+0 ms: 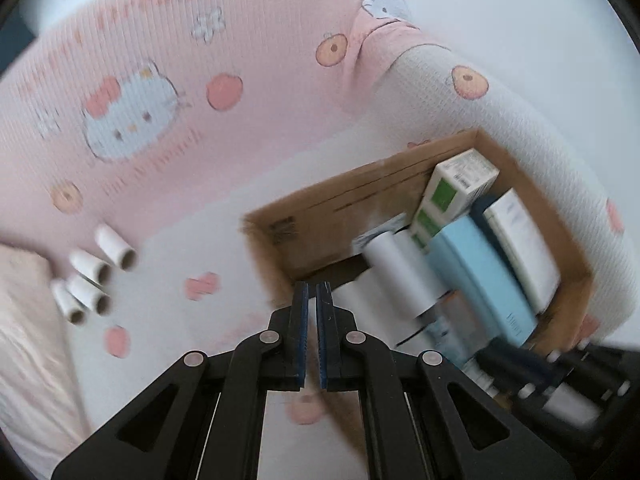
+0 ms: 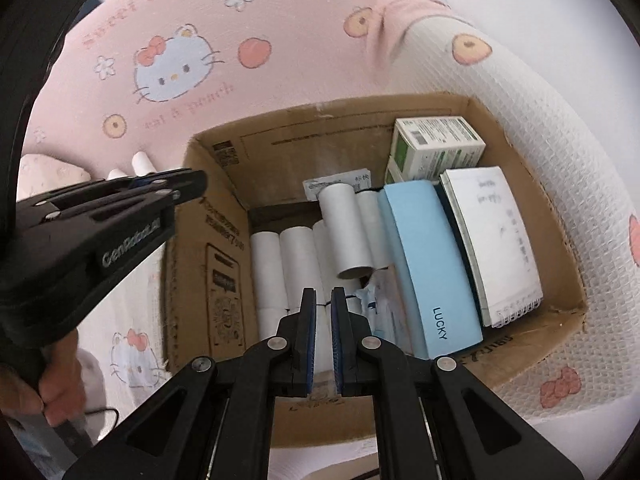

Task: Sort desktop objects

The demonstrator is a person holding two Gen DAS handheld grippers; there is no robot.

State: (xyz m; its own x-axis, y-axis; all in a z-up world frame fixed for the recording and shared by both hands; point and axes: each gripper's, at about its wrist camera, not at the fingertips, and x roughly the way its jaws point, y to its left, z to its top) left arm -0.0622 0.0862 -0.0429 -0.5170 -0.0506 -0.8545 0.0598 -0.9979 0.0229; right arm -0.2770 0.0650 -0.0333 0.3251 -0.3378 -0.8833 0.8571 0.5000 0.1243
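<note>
An open cardboard box [image 2: 208,264] stands on a pink Hello Kitty blanket; it also shows in the left wrist view [image 1: 280,240]. It holds several white paper rolls [image 2: 348,232], a light blue "LUCKY" case [image 2: 432,264], a white spiral notebook [image 2: 496,240] and green-and-white cartons [image 2: 436,142]. Several white rolls [image 1: 90,280] lie on the blanket left of the box. My left gripper [image 1: 312,292] is shut and empty, over the box's near left corner. My right gripper [image 2: 323,300] is shut and empty, above the rolls in the box.
The blanket [image 1: 160,60] rises behind and curves around the right of the box. A pale pink pillow [image 1: 28,340] lies at the far left. The left gripper's body [image 2: 100,232] hangs left of the box in the right wrist view.
</note>
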